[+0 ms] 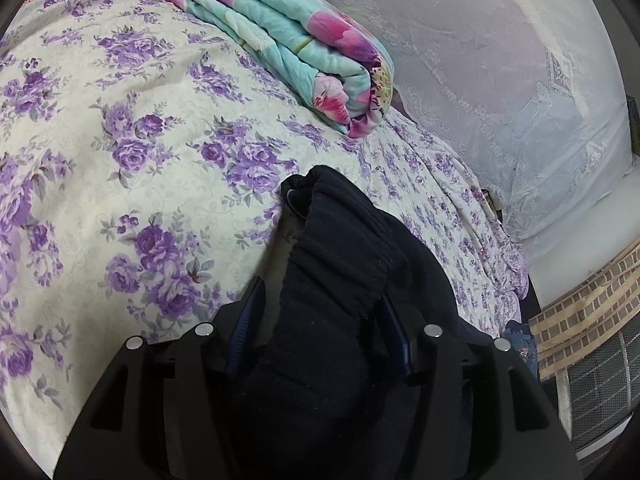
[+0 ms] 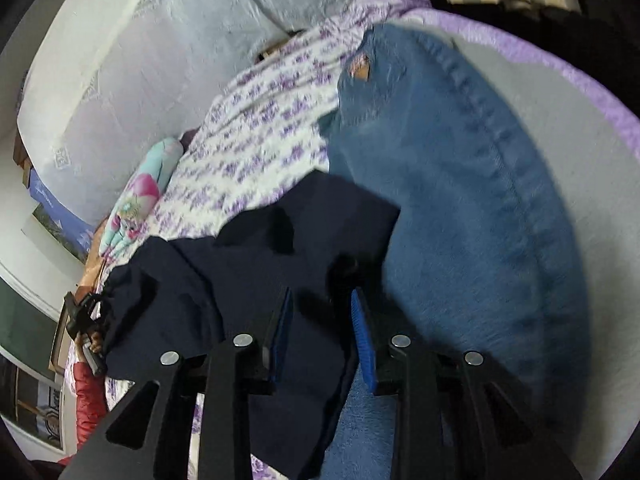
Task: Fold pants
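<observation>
the left gripper (image 1: pixel 316 320) is sitting with the elastic waistband of the dark pants (image 1: pixel 340 264) bunched between its blue fingers (image 1: pixel 244 328). the cloth is filling the gap and draping back over the gripper body, so whether the fingers are clamping it or only cradling it cannot be told from this view. in the right wrist view, the right gripper (image 2: pixel 320 328) is standing with its fingers (image 2: pixel 362 344) parted, and a flat panel of the same pants (image 2: pixel 288 248) is lying between and under them; the pads do not appear to be pressing on it, so this side is looking released, though blur is making that uncertain.

outward from the fingers, the pants are stretching across the near part of the bed (image 1: pixel 120 160), over the purple-flowered sheet. a pair of blue jeans (image 2: pixel 460 184) is lying just beside them toward the bed's foot edge. a folded floral blanket (image 1: pixel 280 48) is resting well apart, along the far edge of the bed against the lace-covered wall. at the left rim of the right view, a hand (image 2: pixel 94 346) and a red sleeve (image 2: pixel 88 396) are showing beside the waistband end.

judging by how things lie, the folding is partway through: the pants are looking doubled into layers but rumpled, with the waistband end raised off the bed. laying that end down and squaring the folds is seemingly remaining.
</observation>
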